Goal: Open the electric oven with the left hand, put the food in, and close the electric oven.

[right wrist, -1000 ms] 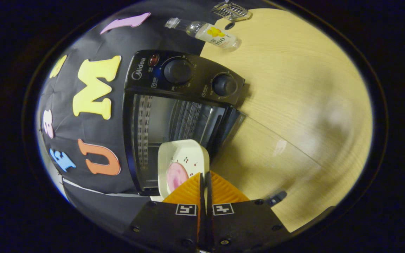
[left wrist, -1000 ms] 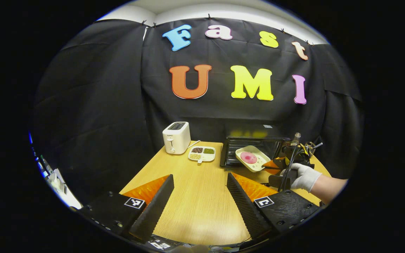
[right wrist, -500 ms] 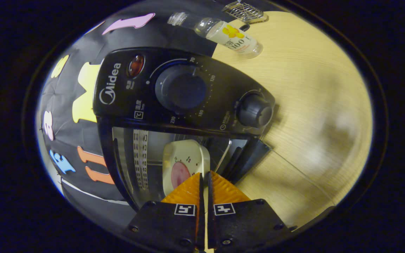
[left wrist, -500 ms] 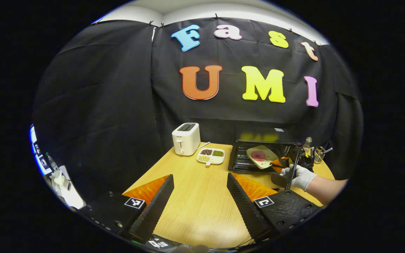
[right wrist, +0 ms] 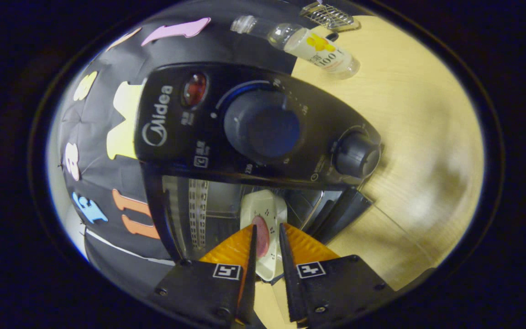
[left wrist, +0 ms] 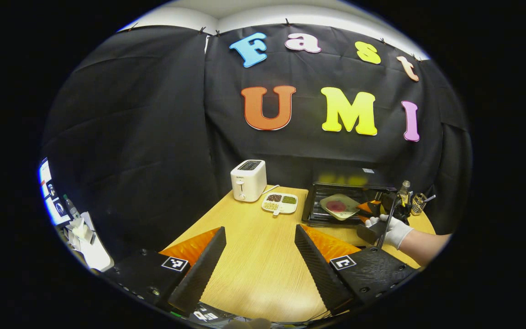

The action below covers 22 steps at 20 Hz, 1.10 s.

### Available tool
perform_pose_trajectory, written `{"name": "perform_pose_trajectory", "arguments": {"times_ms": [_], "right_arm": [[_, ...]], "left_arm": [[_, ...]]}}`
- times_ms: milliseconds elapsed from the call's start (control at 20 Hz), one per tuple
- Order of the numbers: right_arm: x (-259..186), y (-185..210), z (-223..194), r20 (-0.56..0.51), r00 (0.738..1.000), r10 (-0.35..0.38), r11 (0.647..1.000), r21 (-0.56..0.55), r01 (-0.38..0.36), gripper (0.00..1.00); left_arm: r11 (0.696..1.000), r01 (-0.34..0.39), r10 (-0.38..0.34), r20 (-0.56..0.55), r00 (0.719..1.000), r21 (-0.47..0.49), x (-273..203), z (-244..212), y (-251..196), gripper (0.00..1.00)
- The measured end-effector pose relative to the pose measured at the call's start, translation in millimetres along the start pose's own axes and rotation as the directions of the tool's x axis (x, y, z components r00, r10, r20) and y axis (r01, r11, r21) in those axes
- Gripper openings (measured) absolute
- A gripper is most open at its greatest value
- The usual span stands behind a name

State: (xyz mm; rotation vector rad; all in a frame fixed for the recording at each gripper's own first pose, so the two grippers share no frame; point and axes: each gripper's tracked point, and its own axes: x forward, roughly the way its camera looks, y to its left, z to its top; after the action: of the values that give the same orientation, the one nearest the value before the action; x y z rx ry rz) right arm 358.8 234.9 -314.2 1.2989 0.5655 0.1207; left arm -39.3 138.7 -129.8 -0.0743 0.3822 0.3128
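The black electric oven (left wrist: 356,179) stands at the back right of the wooden table (left wrist: 254,269) with its door folded down. A white plate (left wrist: 339,206) with a pink round of food (left wrist: 336,205) lies inside the oven cavity. My right gripper (left wrist: 367,209), held by a gloved hand (left wrist: 393,230), reaches into the oven mouth. In the right gripper view the oven's control panel (right wrist: 176,119) looms close, and my right gripper (right wrist: 266,226) stands open, with the plate's (right wrist: 267,208) near rim in the gap. My left gripper (left wrist: 259,229) hovers open over the table's front, well short of the oven.
A white toaster (left wrist: 248,180) and a divided dish of grains (left wrist: 280,203) sit left of the oven. A clear bottle (right wrist: 311,43) and a wire rack (right wrist: 329,11) stand beside the oven's right side. The glass door (right wrist: 381,228) lies flat over the table.
The right gripper carried the plate deeper into the oven, levelled it, and its fingers have parted from the rim. The left gripper drifted slightly and stayed open.
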Motion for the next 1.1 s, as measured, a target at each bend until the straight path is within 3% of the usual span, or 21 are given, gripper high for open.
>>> {"name": "perform_pose_trajectory", "arguments": {"times_ms": [250,300,350,400,500,650,800,1100], "right_arm": [[-43.1,13.4,14.2,0.011,1.0,0.024,0.998,-0.051,-0.024,0.59],[-56.2,16.2,15.1,0.008,1.0,0.028,0.996,-0.089,-0.027,0.63],[-72.0,19.0,16.9,0.011,1.0,0.027,0.99,-0.139,-0.025,0.59],[-89.0,20.1,19.1,0.022,0.999,0.026,0.98,-0.2,-0.021,0.72],[-127.2,26.5,20.5,0.023,0.999,0.032,0.948,-0.319,-0.023,0.83],[-191.2,23.9,32.4,0.046,0.999,0.01,0.859,-0.512,0.015,0.94],[-261.6,20.9,51.7,0.113,0.993,-0.015,0.721,-0.687,0.089,0.99],[-384.9,11.4,99.8,0.219,0.976,-0.008,0.521,-0.832,0.191,1.0]], "left_arm": [[0.999,0.051,-0.051,0.014,0.999,0.002,-1.0,0.6,-6.8,0.97],[0.998,0.067,-0.067,0.018,0.998,0.007,-2.7,-0.7,-10.1,0.97],[0.996,0.084,-0.084,0.025,0.996,0.015,-2.5,-0.5,-13.5,0.97],[0.994,0.104,-0.105,0.031,0.994,0.025,-3.2,-0.9,-17.5,0.97],[0.988,0.15,-0.152,0.042,0.987,0.046,-6.1,-4.7,-27.5,0.97],[0.969,0.236,-0.24,0.061,0.969,0.069,-8.9,-14.0,-53.5,0.97],[0.951,0.304,-0.307,0.049,0.951,0.06,-10.4,-27.6,-83.2,0.97],[0.937,0.342,-0.345,0.032,0.938,0.067,-23.0,-42.0,-145.3,0.97]]}}
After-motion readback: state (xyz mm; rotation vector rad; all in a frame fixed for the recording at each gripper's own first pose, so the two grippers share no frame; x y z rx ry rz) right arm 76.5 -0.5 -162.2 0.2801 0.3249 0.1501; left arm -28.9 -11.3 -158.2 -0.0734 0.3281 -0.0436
